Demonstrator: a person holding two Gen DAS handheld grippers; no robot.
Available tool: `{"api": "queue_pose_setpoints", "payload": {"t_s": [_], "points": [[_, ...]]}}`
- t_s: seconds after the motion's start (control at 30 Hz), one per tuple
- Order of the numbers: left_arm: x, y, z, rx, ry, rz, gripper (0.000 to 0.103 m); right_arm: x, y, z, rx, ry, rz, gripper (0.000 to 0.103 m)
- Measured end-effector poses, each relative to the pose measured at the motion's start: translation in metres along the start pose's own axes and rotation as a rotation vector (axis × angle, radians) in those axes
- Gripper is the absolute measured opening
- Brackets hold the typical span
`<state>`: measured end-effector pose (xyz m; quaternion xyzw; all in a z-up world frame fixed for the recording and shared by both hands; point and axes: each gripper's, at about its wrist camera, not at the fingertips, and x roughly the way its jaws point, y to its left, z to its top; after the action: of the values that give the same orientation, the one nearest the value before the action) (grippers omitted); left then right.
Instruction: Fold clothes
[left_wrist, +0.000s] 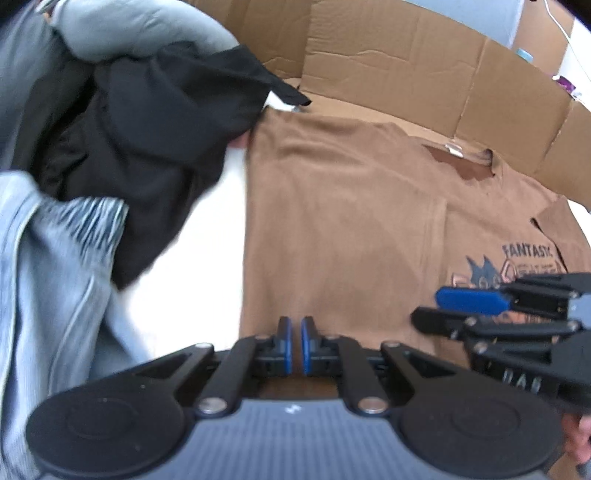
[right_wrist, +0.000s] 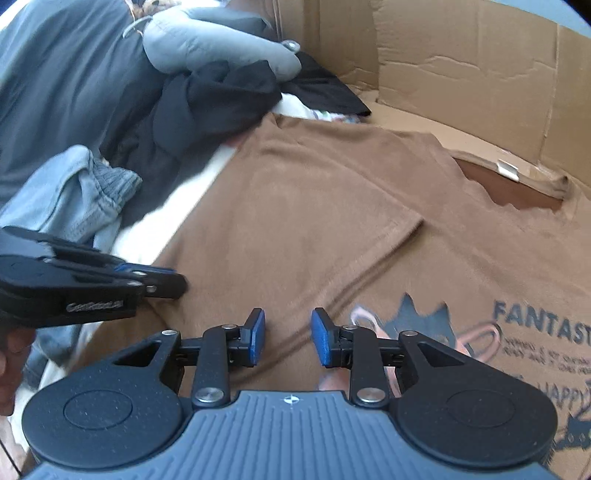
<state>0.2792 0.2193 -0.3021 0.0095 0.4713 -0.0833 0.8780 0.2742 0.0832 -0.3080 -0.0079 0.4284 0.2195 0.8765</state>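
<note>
A brown T-shirt (left_wrist: 332, 221) (right_wrist: 314, 206) lies spread flat, printed side up, with a cat picture and the word "FANTASTIC" (right_wrist: 539, 321). One sleeve is folded in over the body. My left gripper (left_wrist: 296, 343) hovers low over the shirt's near left part. Its blue pads are nearly touching and I see no cloth between them. In the right wrist view the left gripper (right_wrist: 173, 282) points at the shirt's left edge. My right gripper (right_wrist: 288, 332) is open above the print, with nothing between its pads. The left wrist view shows the right gripper (left_wrist: 426, 306) at the right.
Heaped on the left are a black garment (left_wrist: 155, 129) (right_wrist: 214, 99), a grey one (left_wrist: 140, 26) (right_wrist: 214, 48) and a light blue one (left_wrist: 55, 258) (right_wrist: 74, 192). Cardboard walls (left_wrist: 406, 55) (right_wrist: 461, 66) stand behind the shirt. A white surface (left_wrist: 207, 266) shows between pile and shirt.
</note>
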Motion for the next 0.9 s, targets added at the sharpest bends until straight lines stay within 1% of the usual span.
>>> {"api": "queue_pose_setpoints", "payload": {"t_s": [0.07, 0.1, 0.13, 0.2, 0.3, 0.4, 0.57, 0.67, 0.77, 0.8, 0.83, 0.87, 0.9], "points": [[-0.008, -0.003, -0.009, 0.007, -0.018, 0.017, 0.008, -0.005, -0.001, -0.003, 0.0, 0.007, -0.015, 0.035], [-0.014, -0.004, -0.012, 0.01, -0.034, 0.021, 0.008, -0.009, -0.001, -0.003, 0.0, 0.005, -0.006, 0.035], [-0.019, -0.004, -0.013, 0.005, -0.055, 0.02, 0.012, -0.012, 0.0, -0.003, -0.001, -0.003, 0.012, 0.035], [-0.026, -0.002, -0.012, -0.032, -0.093, 0.005, 0.016, -0.017, 0.003, -0.003, -0.014, -0.024, 0.047, 0.036], [-0.029, -0.003, -0.008, -0.06, -0.132, -0.016, 0.016, -0.019, 0.014, -0.002, -0.045, -0.049, 0.065, 0.036], [-0.019, -0.007, -0.006, -0.043, -0.115, -0.021, 0.016, -0.013, 0.024, -0.004, -0.071, -0.042, 0.061, 0.036], [-0.001, -0.005, -0.015, -0.045, -0.046, -0.017, 0.016, 0.0, 0.029, -0.017, -0.112, 0.004, 0.026, 0.036], [-0.004, -0.006, -0.02, -0.019, -0.049, -0.01, 0.016, 0.0, 0.032, -0.017, -0.153, 0.014, 0.016, 0.036], [-0.01, -0.009, -0.017, 0.014, -0.035, 0.001, 0.019, -0.006, 0.031, -0.009, -0.137, 0.053, 0.014, 0.036], [-0.014, -0.009, -0.015, 0.015, -0.036, 0.001, 0.023, -0.011, 0.029, -0.006, -0.127, 0.057, 0.017, 0.036], [-0.019, -0.009, -0.012, 0.011, -0.039, 0.001, 0.031, -0.017, 0.028, -0.004, -0.124, 0.056, 0.021, 0.037], [-0.025, -0.009, -0.01, 0.006, -0.043, 0.001, 0.036, -0.024, 0.027, -0.002, -0.126, 0.054, 0.024, 0.037], [-0.03, -0.009, -0.007, 0.002, -0.046, 0.001, 0.046, -0.032, 0.025, 0.0, -0.124, 0.055, 0.027, 0.039]]}}
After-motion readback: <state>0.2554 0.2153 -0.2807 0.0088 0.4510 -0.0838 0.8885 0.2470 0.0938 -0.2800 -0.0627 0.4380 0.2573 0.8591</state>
